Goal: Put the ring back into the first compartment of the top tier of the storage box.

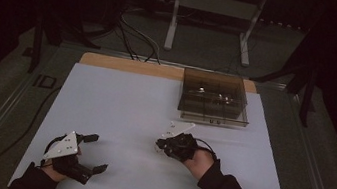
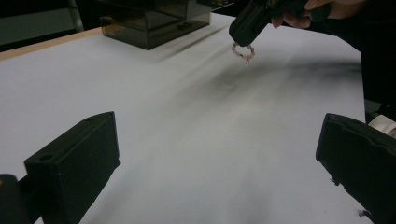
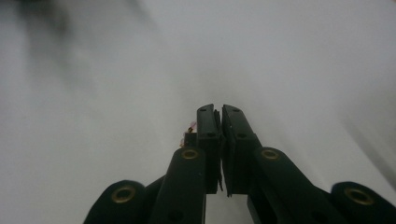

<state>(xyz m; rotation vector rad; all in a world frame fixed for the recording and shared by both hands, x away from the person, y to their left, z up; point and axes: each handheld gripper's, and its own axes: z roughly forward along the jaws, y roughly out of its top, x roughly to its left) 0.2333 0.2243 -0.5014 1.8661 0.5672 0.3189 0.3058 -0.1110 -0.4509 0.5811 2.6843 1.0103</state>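
A small loop of pink beads, a bracelet [image 2: 243, 51], hangs just above the white sheet from my right gripper [image 2: 238, 37], which is shut on it. In the right gripper view the jaws of that gripper [image 3: 218, 112] are pressed together, and a few beads [image 3: 190, 127] peek out at their left side. From above, the right gripper [image 1: 160, 145] is near the middle of the sheet, pointing left. My left gripper [image 1: 97, 153] rests at the near left, open wide with nothing between its fingers [image 2: 74, 163].
A smoky see-through box [image 1: 214, 97] with several compartments stands at the far right of the white sheet [image 1: 120, 102]; it also appears in the left gripper view [image 2: 154, 23]. Cables and a metal stand's legs [image 1: 170, 34] lie on the floor beyond the table.
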